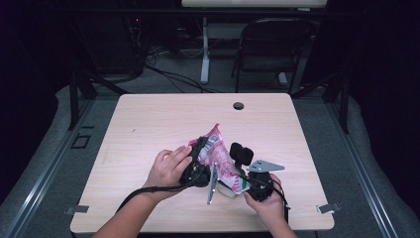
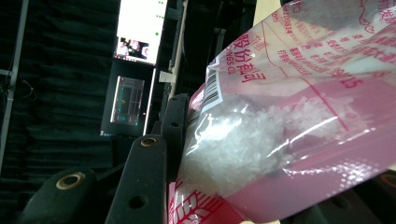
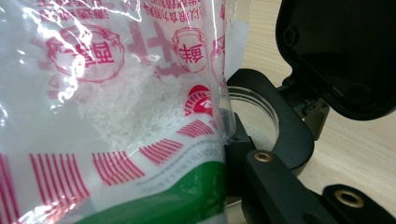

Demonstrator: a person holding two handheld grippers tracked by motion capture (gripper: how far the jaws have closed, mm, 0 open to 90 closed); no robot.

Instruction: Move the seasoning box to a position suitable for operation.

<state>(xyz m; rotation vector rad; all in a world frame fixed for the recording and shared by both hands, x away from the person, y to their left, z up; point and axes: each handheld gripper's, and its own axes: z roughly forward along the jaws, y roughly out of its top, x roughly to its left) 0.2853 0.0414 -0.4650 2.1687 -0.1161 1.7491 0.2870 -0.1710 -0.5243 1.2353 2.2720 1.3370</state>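
At the near middle of the table, a pink-printed plastic bag of white crystals is held up between both grippers, tilted over a clear jar with a black flip lid standing open. The bag's long axis runs from about eleven o'clock, where its loose top corner points, down to five o'clock, where its lower end hangs at the jar. The left gripper pinches the bag from the nine o'clock side; in the left gripper view its black jaws press against the film beside the crystals. The right gripper sits at five o'clock, nearer the jar. In the right gripper view the bag lies against a jaw and the jar mouth opens just behind it, at two o'clock; whether those jaws pinch the bag or the jar I cannot tell. The coming pour probably depends on bringing the bag's lower edge over that mouth. The raised lid stands close beside the opening and could catch the film. A cable hole lies well apart at twelve o'clock.
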